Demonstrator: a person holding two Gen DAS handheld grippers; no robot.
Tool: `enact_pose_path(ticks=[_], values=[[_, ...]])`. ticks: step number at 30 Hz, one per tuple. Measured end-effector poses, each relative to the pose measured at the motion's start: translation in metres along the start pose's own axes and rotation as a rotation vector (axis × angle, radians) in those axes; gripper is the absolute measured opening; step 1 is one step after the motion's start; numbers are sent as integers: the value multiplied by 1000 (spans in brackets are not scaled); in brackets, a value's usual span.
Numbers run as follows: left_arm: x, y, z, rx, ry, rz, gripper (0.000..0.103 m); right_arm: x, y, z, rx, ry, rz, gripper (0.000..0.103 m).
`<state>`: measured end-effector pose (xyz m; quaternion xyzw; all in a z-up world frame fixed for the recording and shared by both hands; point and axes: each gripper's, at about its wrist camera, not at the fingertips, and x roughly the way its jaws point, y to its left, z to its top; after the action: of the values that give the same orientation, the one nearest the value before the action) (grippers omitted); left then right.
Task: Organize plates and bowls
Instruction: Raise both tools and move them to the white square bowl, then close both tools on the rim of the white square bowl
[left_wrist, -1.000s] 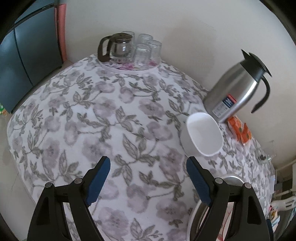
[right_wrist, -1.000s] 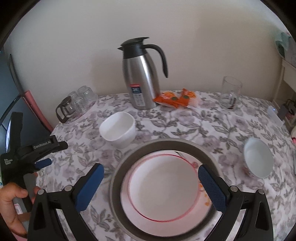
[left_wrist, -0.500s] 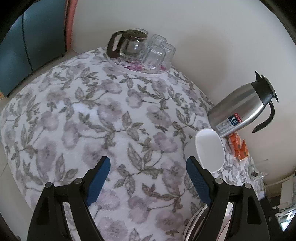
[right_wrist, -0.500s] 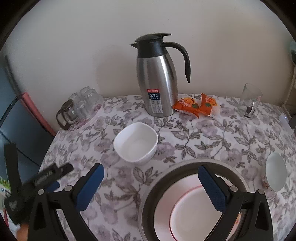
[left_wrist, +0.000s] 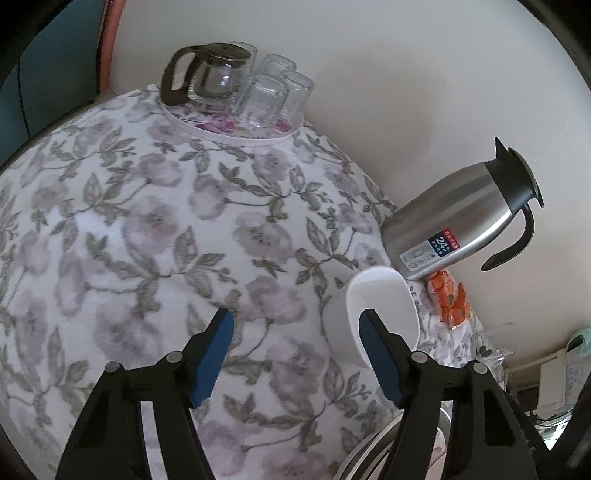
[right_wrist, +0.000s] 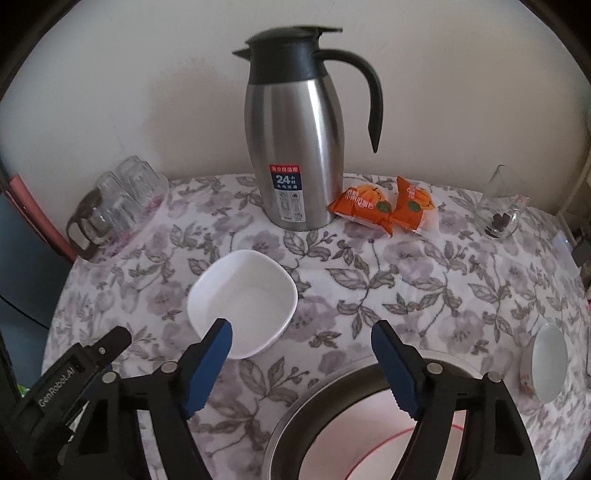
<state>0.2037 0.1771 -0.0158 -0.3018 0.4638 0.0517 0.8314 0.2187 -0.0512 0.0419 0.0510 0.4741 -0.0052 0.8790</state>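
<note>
A white square bowl (right_wrist: 243, 301) (left_wrist: 373, 314) sits empty on the flowered tablecloth. My right gripper (right_wrist: 301, 334) hovers just right of it, jaws closing with only cloth between them; its left finger overlaps the bowl's near rim. My left gripper (left_wrist: 295, 325) hangs left of the bowl, jaws closing on nothing, its right finger crossing in front of the bowl. Its black body (right_wrist: 70, 373) shows at the lower left of the right wrist view. A grey-rimmed plate (right_wrist: 317, 384) holding a white red-ringed plate (right_wrist: 369, 443) lies under my right gripper. A small white bowl (right_wrist: 548, 363) sits far right.
A steel thermos jug (right_wrist: 295, 147) stands behind the square bowl, orange snack packets (right_wrist: 384, 206) and a glass beaker (right_wrist: 498, 210) to its right. A round tray with a glass pot (left_wrist: 210, 77) and upturned glasses (left_wrist: 266, 96) sits at the far left corner by the wall.
Both grippers have moved in toward the square bowl, which now looks larger and nearer. Both pairs of jaws have narrowed. The stacked plates have slid toward the bottom edge of the right wrist view.
</note>
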Motion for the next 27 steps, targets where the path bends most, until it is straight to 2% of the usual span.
enact_pose_path(ticks=[4,8,13,22,27], values=[[16,-11,3,20,9,-20,66,17,4,3,-24,27,-9,73],[31,-20,3,47,17,-28,64,31,8,6,-53,41,-9,73],[51,-23,0,47,47,-20,53,53,9,9,-64,69,-22,72],[74,-32,0,67,51,-33,36,90,3,10,-21,149,-19,53],[85,-37,0,83,56,-36,25,101,5,9,-39,161,-29,42]])
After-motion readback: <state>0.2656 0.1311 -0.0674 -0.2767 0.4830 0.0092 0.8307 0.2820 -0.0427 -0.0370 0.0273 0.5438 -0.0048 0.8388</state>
